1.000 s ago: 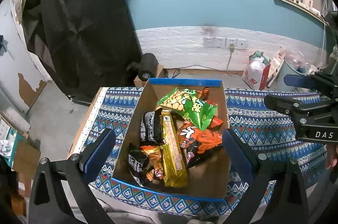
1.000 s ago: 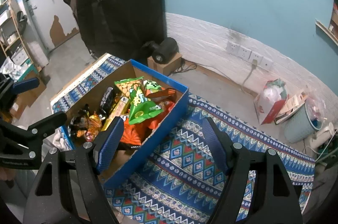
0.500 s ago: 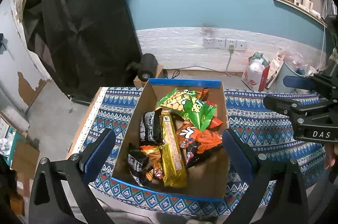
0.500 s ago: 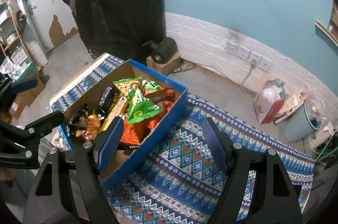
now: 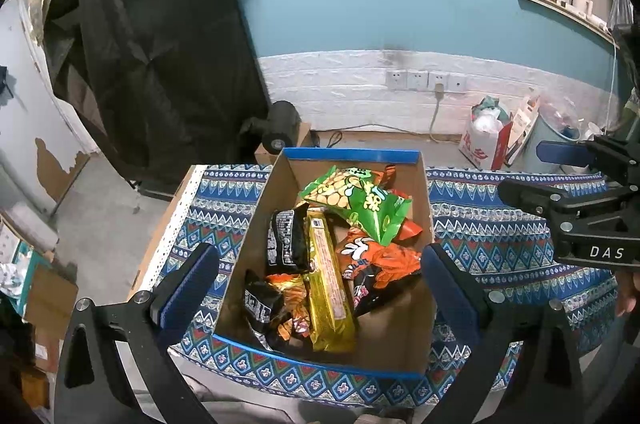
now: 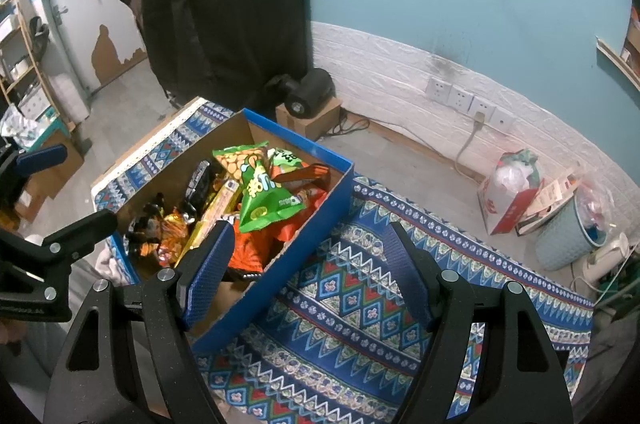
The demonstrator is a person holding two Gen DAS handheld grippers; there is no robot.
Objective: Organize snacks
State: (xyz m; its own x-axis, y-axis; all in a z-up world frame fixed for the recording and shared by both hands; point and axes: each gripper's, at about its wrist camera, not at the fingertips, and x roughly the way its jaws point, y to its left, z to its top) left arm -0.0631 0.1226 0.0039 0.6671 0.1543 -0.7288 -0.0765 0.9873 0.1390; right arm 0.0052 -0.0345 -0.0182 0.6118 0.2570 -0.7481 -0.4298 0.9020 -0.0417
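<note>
A blue-edged cardboard box (image 5: 400, 344) (image 6: 320, 199) sits on the patterned tablecloth (image 5: 500, 224) (image 6: 360, 304) and holds several snack packs. On top lies a green chip bag (image 5: 356, 199) (image 6: 264, 191), below it an orange bag (image 5: 384, 260), a long gold pack (image 5: 328, 288) and black packs (image 5: 286, 244). My left gripper (image 5: 320, 288) hovers open above the box, its fingers either side of it, holding nothing. My right gripper (image 6: 308, 268) is open and empty over the box's right wall and the cloth.
A black drape (image 5: 152, 43) hangs at the back left. On the floor beyond the table are a small black device on a box (image 6: 308, 95), wall sockets (image 5: 424, 79), a red-and-white bag (image 6: 508, 195) and a pale bin (image 6: 568, 236). The table's left edge (image 5: 168, 224) drops to the floor.
</note>
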